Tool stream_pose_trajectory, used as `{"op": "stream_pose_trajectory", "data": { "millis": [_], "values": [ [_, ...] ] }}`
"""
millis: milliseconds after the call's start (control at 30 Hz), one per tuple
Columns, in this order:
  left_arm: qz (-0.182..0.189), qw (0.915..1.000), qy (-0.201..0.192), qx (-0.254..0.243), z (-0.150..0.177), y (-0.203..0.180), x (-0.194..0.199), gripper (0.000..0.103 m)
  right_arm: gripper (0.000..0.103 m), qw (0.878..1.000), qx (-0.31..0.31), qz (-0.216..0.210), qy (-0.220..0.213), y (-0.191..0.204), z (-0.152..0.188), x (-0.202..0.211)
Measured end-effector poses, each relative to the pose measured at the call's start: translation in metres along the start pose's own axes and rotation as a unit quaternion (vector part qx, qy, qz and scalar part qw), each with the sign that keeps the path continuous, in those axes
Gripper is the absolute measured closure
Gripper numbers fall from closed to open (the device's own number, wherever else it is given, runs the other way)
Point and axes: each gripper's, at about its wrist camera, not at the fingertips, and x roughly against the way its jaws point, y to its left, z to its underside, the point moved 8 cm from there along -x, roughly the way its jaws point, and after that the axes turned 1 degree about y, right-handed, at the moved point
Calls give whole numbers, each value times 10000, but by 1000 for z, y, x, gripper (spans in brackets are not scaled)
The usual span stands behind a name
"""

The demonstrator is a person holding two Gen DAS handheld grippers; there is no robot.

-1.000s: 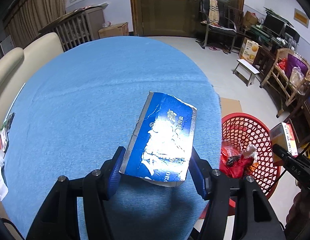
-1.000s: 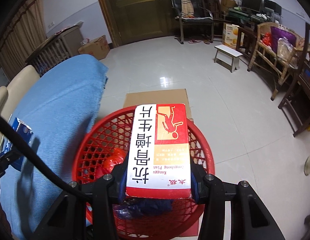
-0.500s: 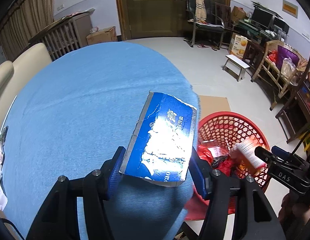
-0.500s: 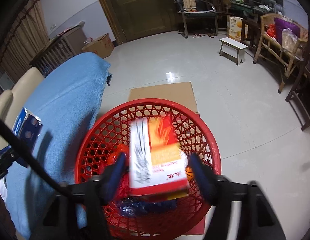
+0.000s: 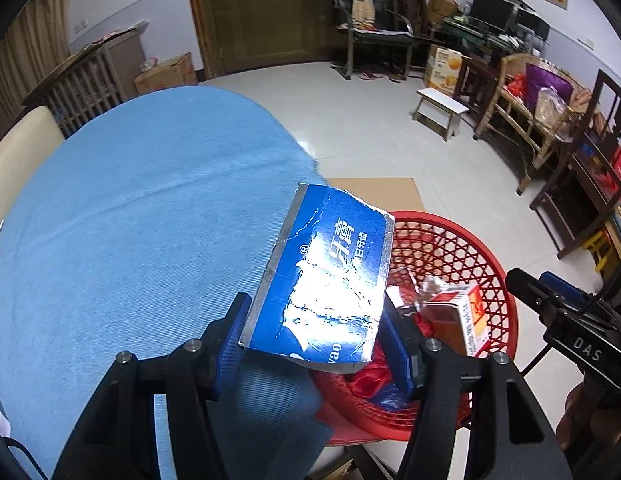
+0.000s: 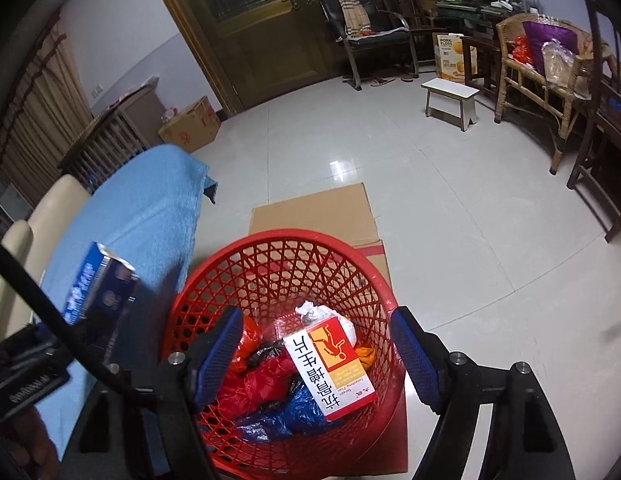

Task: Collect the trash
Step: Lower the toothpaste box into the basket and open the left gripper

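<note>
Blue cloth is covering the bench (image 5: pixel 130 220), and everything below is being placed relative to the red basket (image 6: pixel 294 248) sitting on cardboard (image 6: pixel 314 212) on the pale tiled floor beside it. Nearest the left wrist camera, the left hand-held gripper (image 5: pixel 314 340) is clamping a crumpled blue carton (image 5: pixel 326 276) between its blue pads, and the carton is hanging over the bench edge, just overlapping the basket's near rim. Over the basket, the right hand-held gripper (image 6: pixel 314 352) is standing wide with nothing between its pads; the red-and-white box (image 6: pixel 330 368) is lying inside the basket on red and blue bags. Beyond the basket, a small stool (image 6: pixel 450 100) and wooden chairs are standing by the far wall.

The step in hand looks to be carrying the blue carton to the basket. Doing it well probably means bringing the carton fully over the basket's middle before letting go, since a release at the rim risks it tipping onto the floor, and keeping clear of the right hand-held gripper.
</note>
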Motion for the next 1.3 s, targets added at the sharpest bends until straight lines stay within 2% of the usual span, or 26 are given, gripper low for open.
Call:
{"op": "stream_pose_trajectory", "data": {
  "millis": [433,733,800,967,1033,1300],
  "values": [
    [139,9993,197,-296,-8,-40,-22,40,24,9954,-643,-251,-669,-27,-28,38],
    [129,9982,424,-401,-4,-50,-40,38,24,9938,-712,-345,-785,-28,-32,43],
    [233,9977,493,-406,-3,-52,-44,37,24,9936,-715,-354,-803,-28,-33,44],
    [218,9970,509,-540,-2,-61,-48,36,24,9934,-721,-354,-818,-29,-33,46],
    [230,9967,558,-540,-3,-61,-50,30,24,9934,-713,-363,-826,-27,-34,48],
    [355,9973,498,-405,-4,-56,-40,30,24,9935,-623,-328,-893,-22,-36,57]
  ]
}}
